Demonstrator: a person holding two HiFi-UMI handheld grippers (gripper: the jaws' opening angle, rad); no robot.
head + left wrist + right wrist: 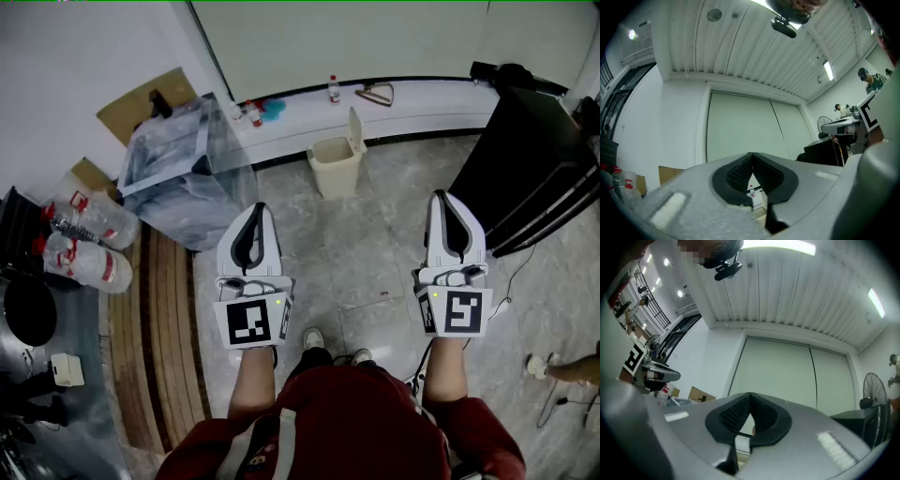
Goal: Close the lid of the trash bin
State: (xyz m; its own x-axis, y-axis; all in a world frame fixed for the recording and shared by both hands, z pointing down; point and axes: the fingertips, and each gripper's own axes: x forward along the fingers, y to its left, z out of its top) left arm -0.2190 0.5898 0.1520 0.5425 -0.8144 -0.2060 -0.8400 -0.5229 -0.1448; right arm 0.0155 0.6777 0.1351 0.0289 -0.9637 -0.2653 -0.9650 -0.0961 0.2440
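While both grippers are hovering level in front of the person with the bin well ahead of them, the step in hand is reading as the approach, not yet begun in earnest. Left gripper (pixel 254 211) is showing its jaws clenched tip to tip, nothing between the pads. Beyond and between the two tools, the trash bin (pixel 334 169) is standing on the floor against the far wall, its lid (pixel 356 129) tipping upright at the bin's right rear edge. Right gripper (pixel 448 199) is likewise holding its jaws pressed together and empty. Doing this well is probably meaning: stepping closer, bringing one closed tip behind the top edge of the lid, and pushing it forward and down in an arc round the hinge. A light touch is advisable, since the bin is looking light and could be sliding or tipping. Surface: the floor (pixel 375 253) is showing as pale grey stone tile, smooth, so little grip under the bin. Room, from the left: plastic bottles (pixel 89 239) are lying beside a strip of wooden slats (pixel 164 328); a clear plastic-wrapped bundle (pixel 178 169) is sitting in front of cardboard (pixel 141 105); a white ledge (pixel 441 103) is running along the far wall; a black cabinet (pixel 539 164) is filling the right.
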